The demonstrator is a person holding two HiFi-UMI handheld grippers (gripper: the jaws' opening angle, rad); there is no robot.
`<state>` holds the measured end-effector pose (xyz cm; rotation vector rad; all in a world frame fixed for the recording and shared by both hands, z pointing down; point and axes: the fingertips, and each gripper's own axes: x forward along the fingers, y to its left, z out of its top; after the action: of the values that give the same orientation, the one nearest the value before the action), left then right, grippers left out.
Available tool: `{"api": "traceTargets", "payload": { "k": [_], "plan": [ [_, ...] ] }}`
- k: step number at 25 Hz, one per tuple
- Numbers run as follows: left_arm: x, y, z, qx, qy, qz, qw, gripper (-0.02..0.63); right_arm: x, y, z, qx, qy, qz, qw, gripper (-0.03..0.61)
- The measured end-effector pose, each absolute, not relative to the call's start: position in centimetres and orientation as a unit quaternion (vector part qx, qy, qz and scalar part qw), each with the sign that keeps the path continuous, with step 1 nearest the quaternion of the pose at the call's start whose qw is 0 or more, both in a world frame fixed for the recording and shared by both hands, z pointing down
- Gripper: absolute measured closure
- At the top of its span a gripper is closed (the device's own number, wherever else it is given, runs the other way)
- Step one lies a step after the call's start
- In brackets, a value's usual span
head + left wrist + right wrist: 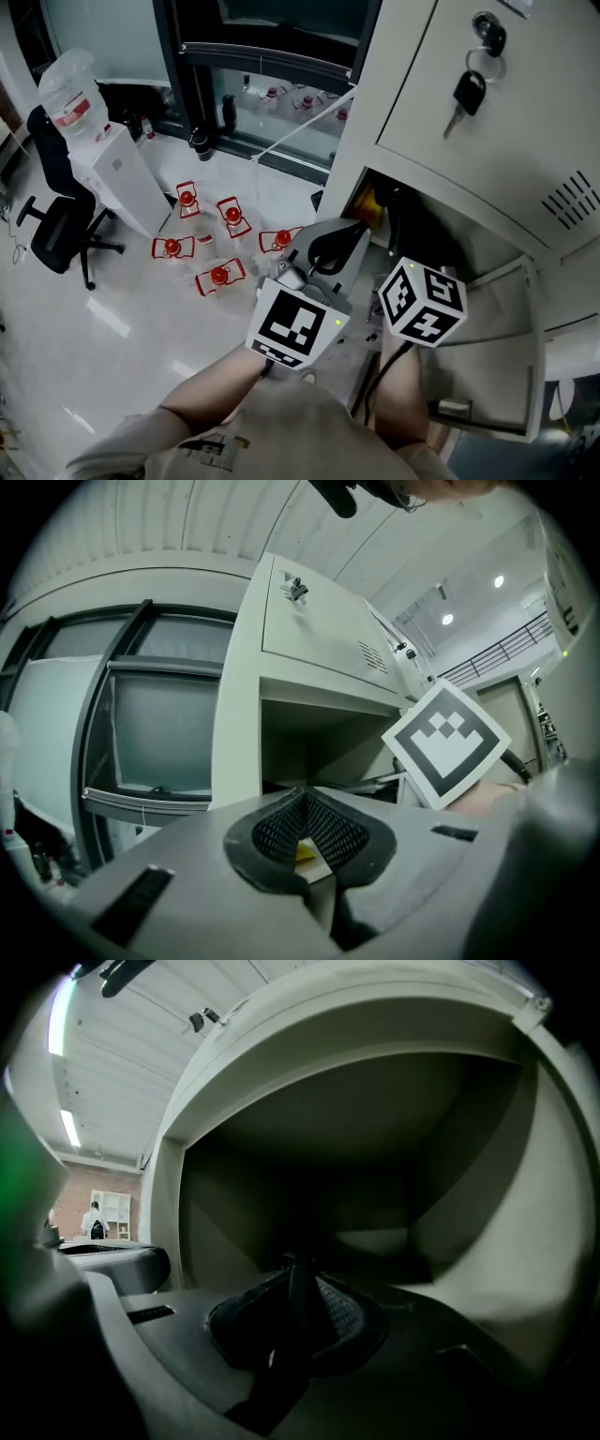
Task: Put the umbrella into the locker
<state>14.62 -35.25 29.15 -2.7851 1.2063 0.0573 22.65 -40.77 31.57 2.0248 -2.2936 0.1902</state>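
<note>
The grey locker (441, 75) stands at the right, its lower compartment (375, 1157) open and dark inside. My right gripper (300, 1277) reaches into that compartment, shut on a thin dark part of the umbrella (298, 1288). In the head view the umbrella (396, 220) shows only as a dark shape in the shaded opening, beyond the right marker cube (424, 300). My left gripper (359, 228) hovers just left of the opening with its jaws shut and nothing between them (302, 797).
The compartment's door (497, 375) hangs open at the lower right. Keys (467, 92) dangle from the upper door's lock. A yellow item (366, 202) lies inside the opening. Red-capped water jugs (219, 275), a dispenser (117, 173) and an office chair (56, 230) stand on the floor at the left.
</note>
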Motion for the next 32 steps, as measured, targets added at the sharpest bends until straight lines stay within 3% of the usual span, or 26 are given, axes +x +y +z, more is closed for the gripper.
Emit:
{"api": "traceTargets", "payload": {
  "k": [5,6,11,21,32],
  "plan": [
    [14.2,-35.7,29.3,-0.911,0.409,0.016,0.052,0.604,22.3,-42.2,31.6,0.655,-0.752,0.060,0.042,0.544],
    [14.2,-35.7,29.3,-0.911,0.408,0.013,0.056,0.604,22.1,-42.3,30.7,0.656,-0.753,0.044,0.036,0.520],
    [14.3,-35.6,29.3,-0.911,0.408,0.017,0.051,0.604,20.5,-43.5,27.8,0.649,-0.758,-0.031,0.061,0.522],
    [14.7,-35.7,29.8,-0.915,0.400,0.019,0.045,0.604,22.2,-44.6,29.3,0.647,-0.762,0.005,0.020,0.518],
    [14.7,-35.5,29.8,-0.917,0.396,0.018,0.043,0.604,21.8,-45.3,30.1,0.644,-0.762,-0.044,0.044,0.502]
  ]
}}
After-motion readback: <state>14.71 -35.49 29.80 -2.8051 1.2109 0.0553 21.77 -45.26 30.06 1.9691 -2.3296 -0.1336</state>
